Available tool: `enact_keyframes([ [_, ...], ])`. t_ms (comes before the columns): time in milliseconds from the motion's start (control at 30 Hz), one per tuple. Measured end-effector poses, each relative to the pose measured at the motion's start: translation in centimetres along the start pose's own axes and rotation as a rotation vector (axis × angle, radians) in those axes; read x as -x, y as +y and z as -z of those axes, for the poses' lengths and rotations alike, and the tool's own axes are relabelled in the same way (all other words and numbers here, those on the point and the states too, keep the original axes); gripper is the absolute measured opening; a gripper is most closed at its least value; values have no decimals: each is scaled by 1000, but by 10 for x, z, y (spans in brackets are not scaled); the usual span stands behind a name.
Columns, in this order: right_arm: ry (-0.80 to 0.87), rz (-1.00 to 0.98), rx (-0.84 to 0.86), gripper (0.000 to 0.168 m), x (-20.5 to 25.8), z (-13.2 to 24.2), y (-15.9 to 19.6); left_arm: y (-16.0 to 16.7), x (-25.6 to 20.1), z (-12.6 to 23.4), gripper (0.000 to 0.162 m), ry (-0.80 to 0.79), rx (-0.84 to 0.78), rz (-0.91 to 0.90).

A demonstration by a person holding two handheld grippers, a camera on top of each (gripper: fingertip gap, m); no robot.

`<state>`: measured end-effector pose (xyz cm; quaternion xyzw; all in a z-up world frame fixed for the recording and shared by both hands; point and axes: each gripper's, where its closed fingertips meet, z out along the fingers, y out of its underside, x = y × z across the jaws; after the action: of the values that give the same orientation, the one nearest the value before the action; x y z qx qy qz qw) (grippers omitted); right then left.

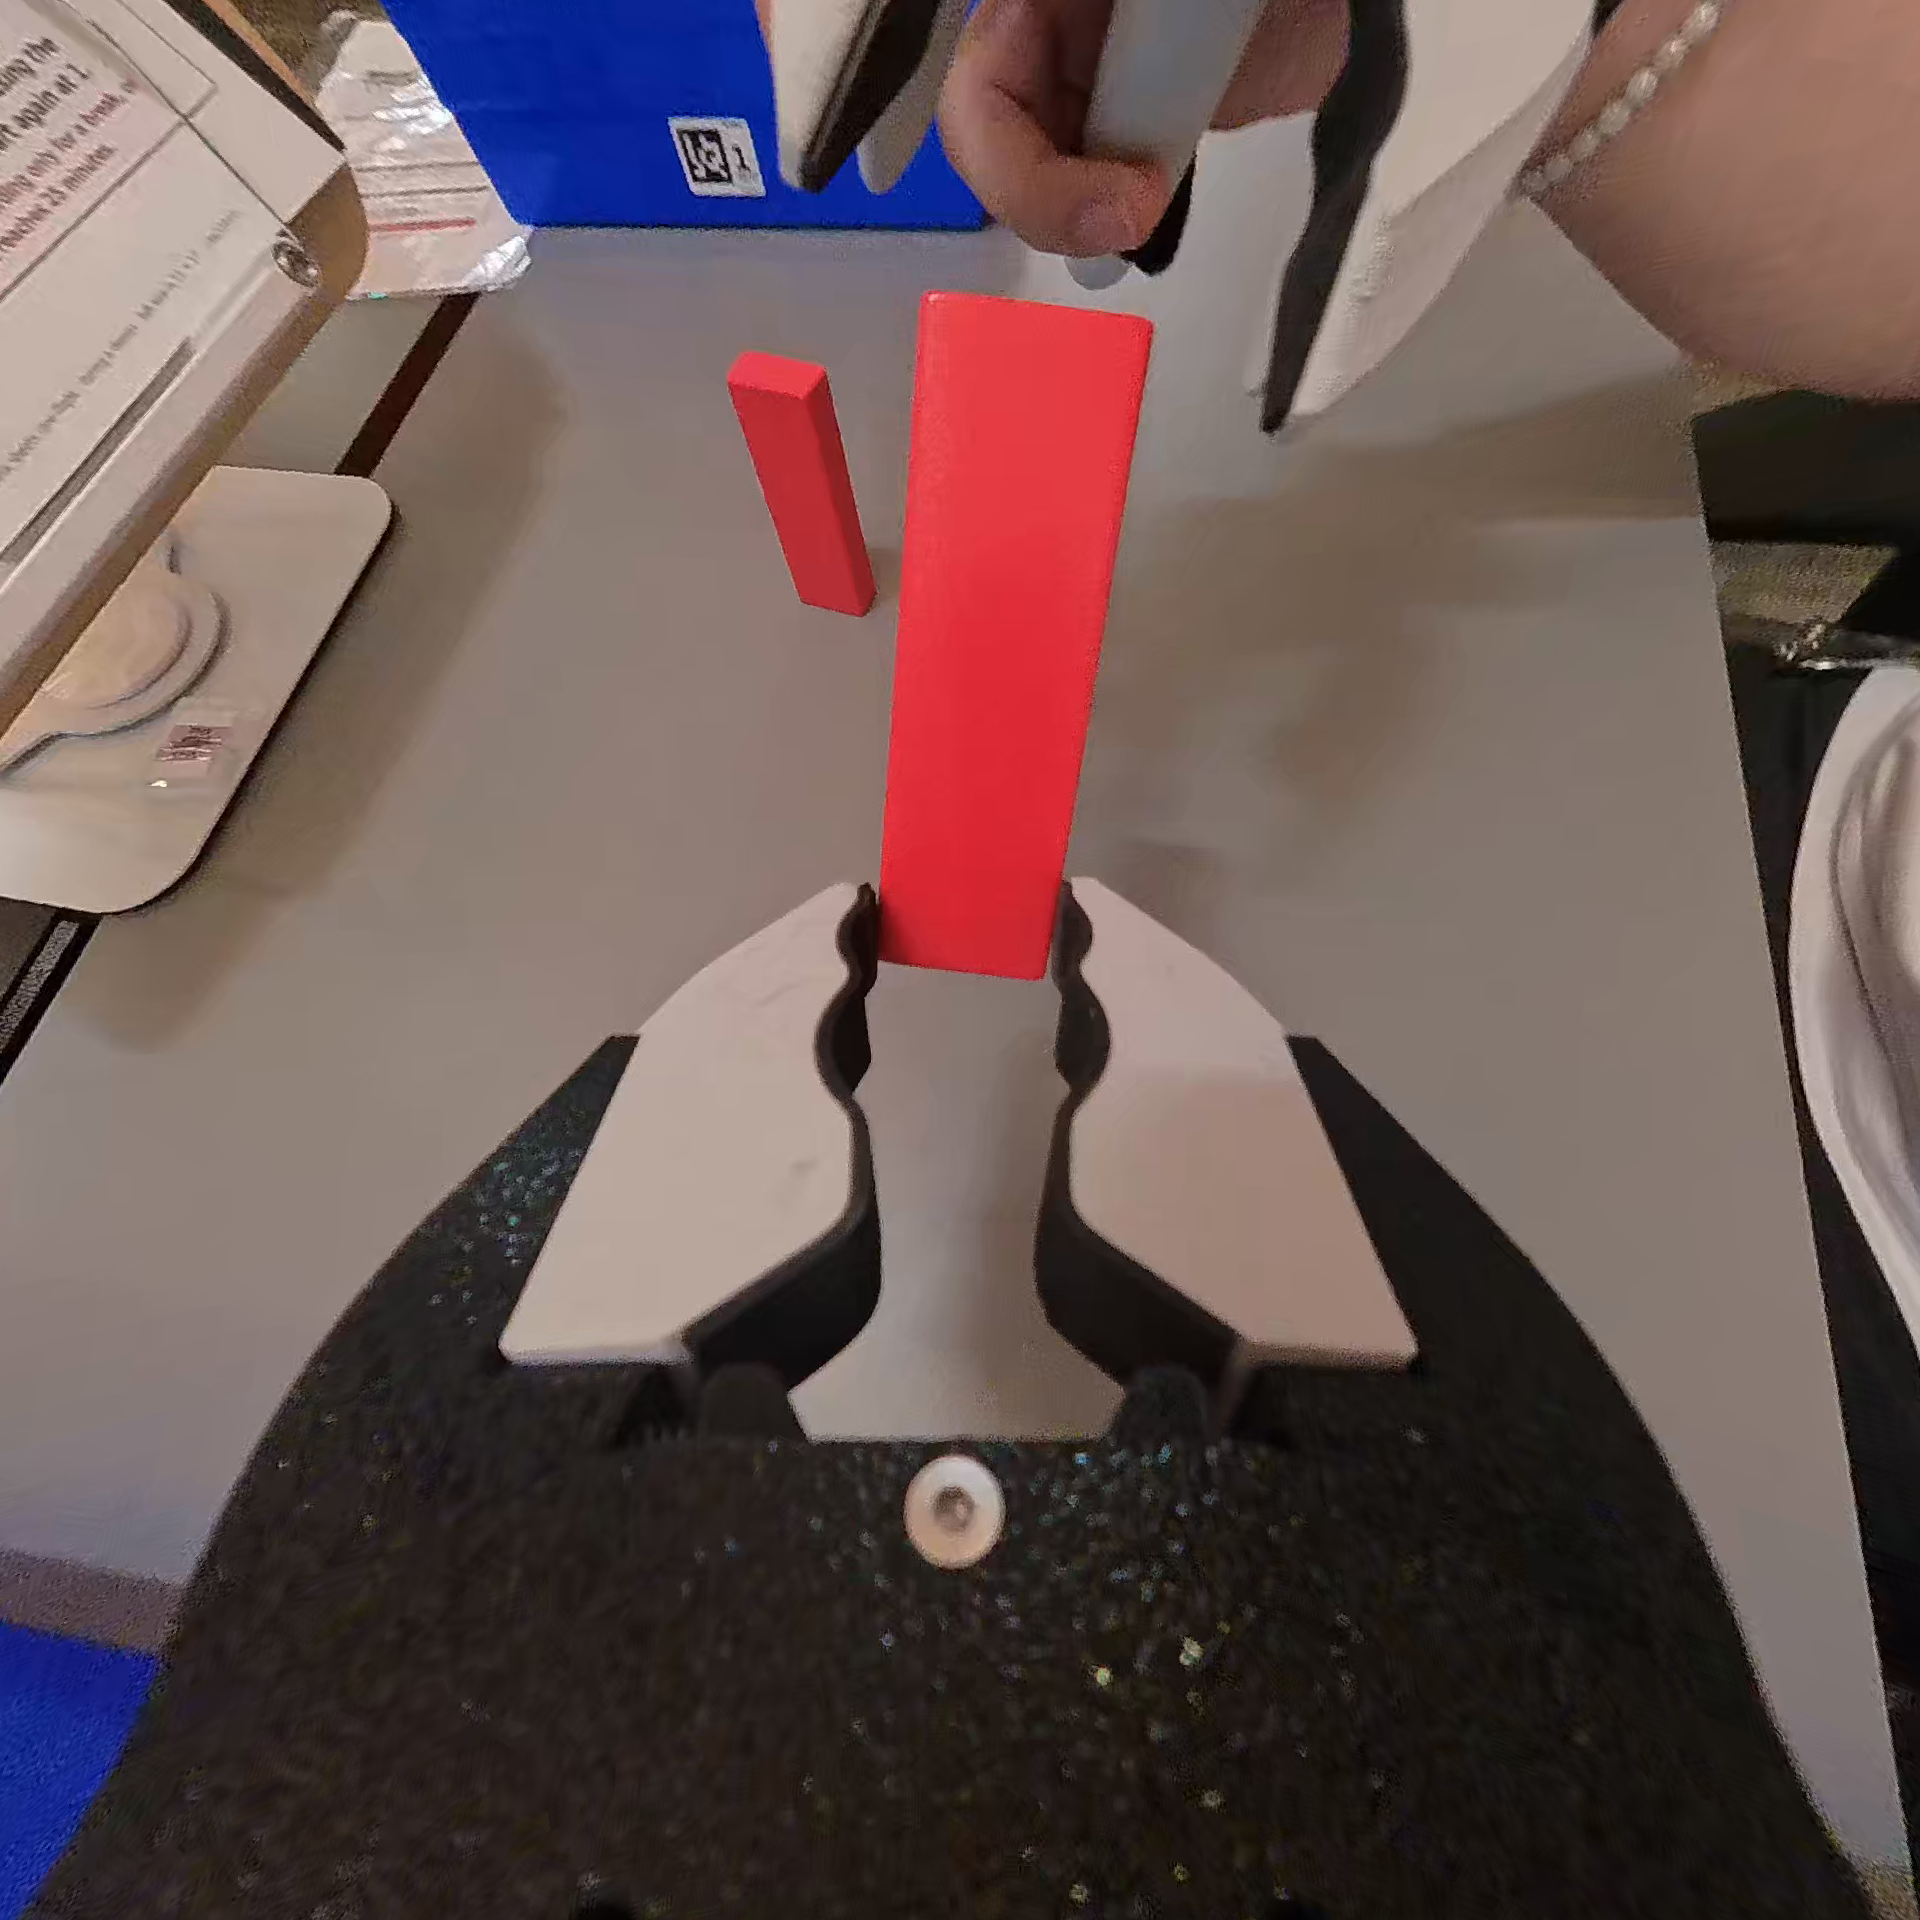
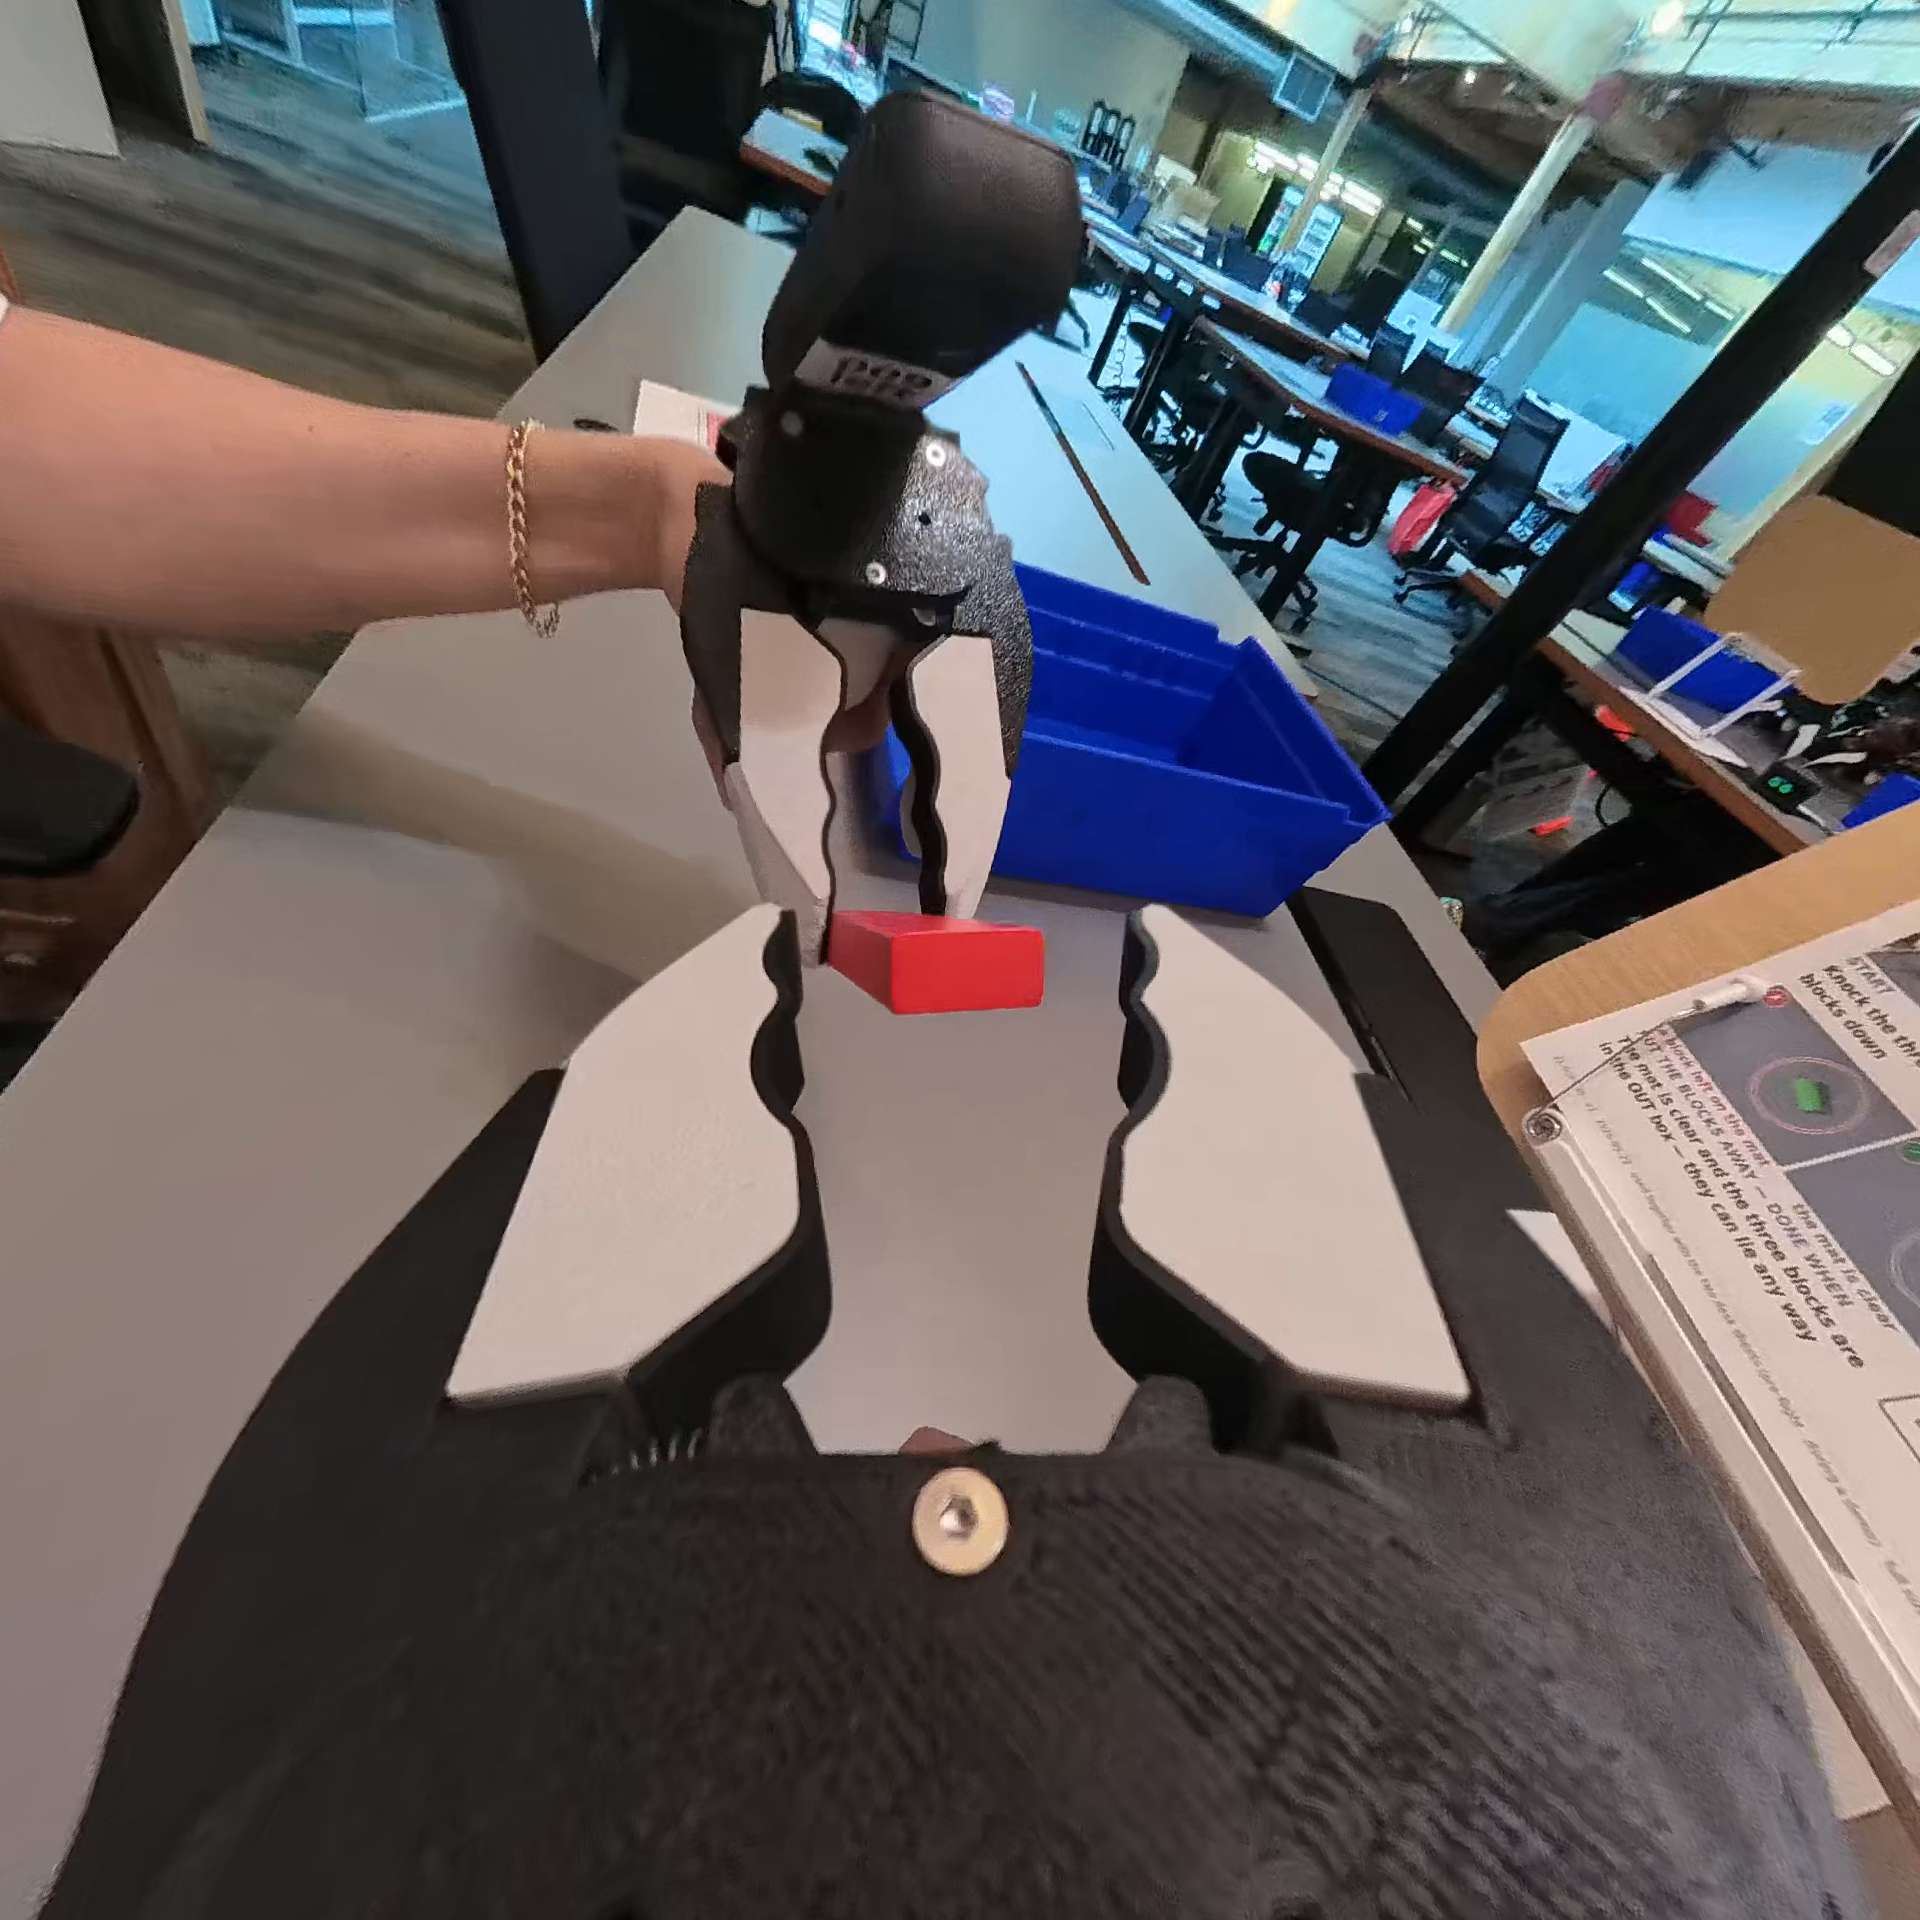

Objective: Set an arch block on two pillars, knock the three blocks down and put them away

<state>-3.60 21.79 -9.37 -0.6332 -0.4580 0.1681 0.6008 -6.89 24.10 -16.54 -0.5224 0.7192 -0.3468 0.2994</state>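
My left gripper (image 1: 966, 925) is shut on one end of a long red block (image 1: 1008, 623). In the right wrist view the left gripper (image 2: 883, 925) points down over the grey table (image 2: 312, 1039), and the held block (image 2: 935, 961) sticks out toward the right gripper. My right gripper (image 2: 956, 920) is open and empty, its tips close to the block's free end. One of its fingers (image 1: 1382, 260) and the hand holding it show at the top of the left wrist view. A second, smaller red block (image 1: 800, 478) appears to stand on end on the table (image 1: 1351, 935), left of the held one.
A blue bin (image 2: 1143, 748) stands behind the grippers and also shows in the left wrist view (image 1: 623, 104). A board with a laminated instruction sheet (image 2: 1714, 1195) lies at the table's side. A white card (image 1: 156, 727) lies below it. A person's forearm with a bracelet (image 2: 312, 499) reaches in. About 8 cm separates my left fingertips from my right.
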Motion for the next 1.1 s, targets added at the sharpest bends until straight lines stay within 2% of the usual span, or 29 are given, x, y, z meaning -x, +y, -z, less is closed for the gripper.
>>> enact_keyframes([
  [167, -27, 27, 83, 52, 5, -2, 13, -3, -4, -1, 32, 35, 41, -32],
  [267, -26, 42, 98, 37, 6, -2, 16, -6, -6, -2, 32, 47, 45, -41],
  [500, 3, -11, 38, 35, 6, 6, 13, -15, -7, -4, 33, 59, 6, -54],
  [700, 119, -210, -241, 35, -10, 29, -10, -58, -3, 15, 39, -25, -295, -82],
  [800, 202, -300, -414, 35, -21, 43, -21, -82, -2, 22, 51, -60, -455, -15],
  [867, 231, -342, -534, 35, -23, 52, -28, -98, -2, 25, 51, -66, -582, 53],
  [1000, 268, -362, -682, 35, -19, 57, -37, -125, -7, 29, 50, 12, -824, 202],
  [1100, 269, -371, -718, 35, -15, 56, -38, -138, -11, 33, 48, 105, -964, 297],
])
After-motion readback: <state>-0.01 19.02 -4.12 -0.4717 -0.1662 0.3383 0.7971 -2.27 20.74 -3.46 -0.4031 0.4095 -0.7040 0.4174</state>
